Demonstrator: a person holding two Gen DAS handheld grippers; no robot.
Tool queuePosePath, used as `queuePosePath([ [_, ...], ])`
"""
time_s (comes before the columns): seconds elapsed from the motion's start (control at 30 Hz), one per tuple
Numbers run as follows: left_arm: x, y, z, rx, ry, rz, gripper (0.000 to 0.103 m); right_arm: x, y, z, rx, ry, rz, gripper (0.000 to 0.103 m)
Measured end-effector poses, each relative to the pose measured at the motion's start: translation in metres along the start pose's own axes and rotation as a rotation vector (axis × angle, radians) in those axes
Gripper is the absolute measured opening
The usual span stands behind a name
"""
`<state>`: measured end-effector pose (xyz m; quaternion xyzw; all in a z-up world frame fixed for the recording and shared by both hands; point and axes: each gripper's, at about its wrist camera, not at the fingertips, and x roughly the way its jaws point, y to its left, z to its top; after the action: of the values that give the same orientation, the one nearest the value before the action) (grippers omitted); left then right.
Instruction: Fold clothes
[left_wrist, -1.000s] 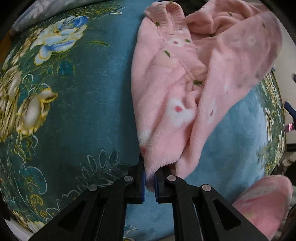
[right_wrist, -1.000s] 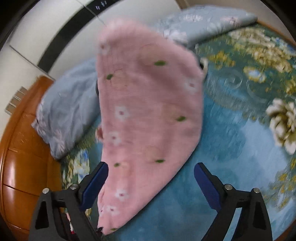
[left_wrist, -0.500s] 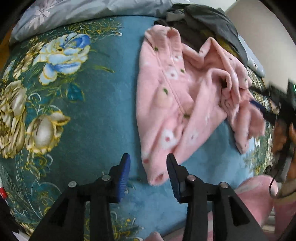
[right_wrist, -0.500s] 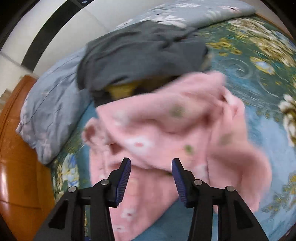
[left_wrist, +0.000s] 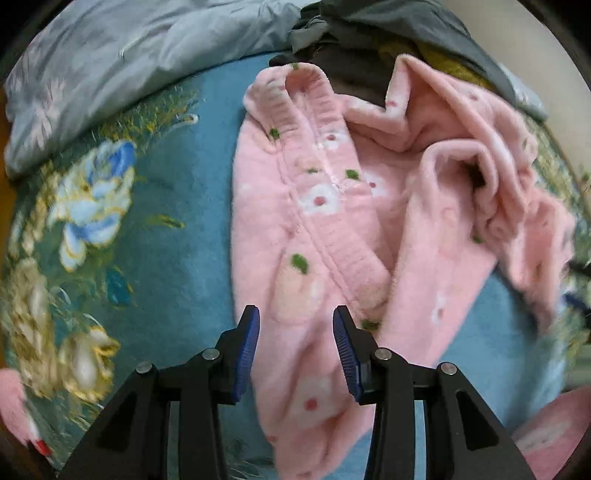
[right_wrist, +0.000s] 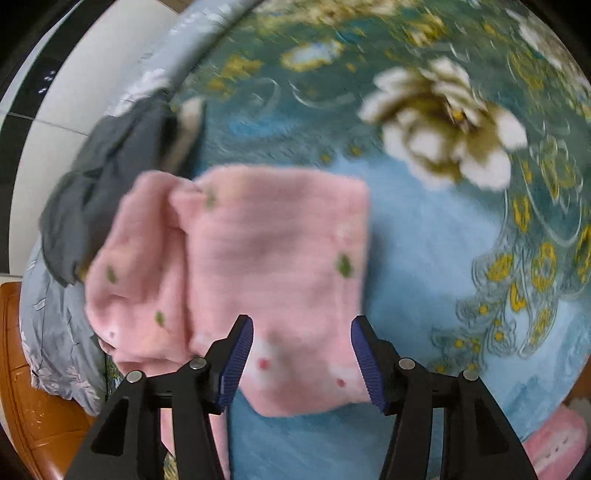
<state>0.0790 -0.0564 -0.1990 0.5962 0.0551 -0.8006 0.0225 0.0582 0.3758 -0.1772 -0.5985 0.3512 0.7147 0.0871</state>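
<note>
Pink fleece garment (left_wrist: 332, 240) lay crumpled on the bed's teal floral blanket (left_wrist: 177, 229), ribbed placket running up the middle, far side bunched into folds against a grey clothes pile (left_wrist: 388, 33). Left gripper (left_wrist: 295, 350) was released, jaws apart, hanging over the near hem with fabric between them but no pinch visible. Right gripper (right_wrist: 301, 360) also released, jaws wide, over a flat pink panel (right_wrist: 273, 258) in its own view; frame was motion-blurred, so contact couldn't be confirmed there

Handling, judged: light, soft, floppy plush, no stiffness, will sag and drag wherever unsupported. Fleece should grip the ribbed blue pads (left_wrist: 246, 354) fine, slip unlikely. Best holds looked like hem corners or the ribbed placket edge, single layer, not the bunched folds. Risk of catching two layers at once

No brand, label or readable writing seen on the garment or bedding. Second pink item (right_wrist: 554, 439) sat at the near bed edge, apart
</note>
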Motion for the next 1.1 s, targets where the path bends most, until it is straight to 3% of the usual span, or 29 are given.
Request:
queuePosePath([
  [0.23,-0.01,0.026,-0.014,-0.048,0.022,-0.006,0.042,0.029,0.007,-0.011,-0.035,0.079,0.0,0.073],
  [0.4,-0.011,0.016,-0.016,-0.039,0.024,0.004,0.042,0.04,0.034,-0.023,-0.126,0.108,0.004,0.073],
  [0.6,-0.014,0.012,-0.009,-0.006,0.005,0.044,0.042,0.005,0.069,-0.025,-0.249,-0.061,-0.054,0.073],
  [0.7,-0.012,0.012,-0.008,-0.021,0.018,0.033,0.042,0.019,0.088,-0.034,-0.31,-0.023,-0.061,0.071],
  [0.73,-0.013,0.011,-0.008,-0.019,0.017,0.03,0.042,0.027,0.094,-0.038,-0.328,-0.002,-0.064,0.062],
  [0.77,-0.014,0.011,-0.008,-0.017,0.017,0.028,0.042,0.034,0.099,-0.042,-0.342,0.02,-0.068,0.047],
  [0.8,-0.015,0.011,-0.009,-0.014,0.015,0.025,0.042,0.041,0.099,-0.044,-0.339,0.039,-0.078,0.04],
  [0.87,-0.016,0.014,-0.009,-0.022,0.012,0.023,0.042,0.049,0.096,-0.045,-0.326,0.062,-0.098,0.01],
  [0.9,-0.016,0.016,-0.008,-0.029,0.012,0.022,0.042,0.048,0.092,-0.042,-0.307,0.069,-0.09,0.003],
  [0.97,-0.015,0.02,-0.007,-0.049,0.015,0.019,0.042,0.037,0.087,-0.035,-0.28,0.065,-0.051,0.002],
  [1.1,-0.013,0.023,-0.005,-0.062,0.018,0.012,0.043,-0.019,0.101,-0.005,-0.307,-0.024,0.054,0.002],
])
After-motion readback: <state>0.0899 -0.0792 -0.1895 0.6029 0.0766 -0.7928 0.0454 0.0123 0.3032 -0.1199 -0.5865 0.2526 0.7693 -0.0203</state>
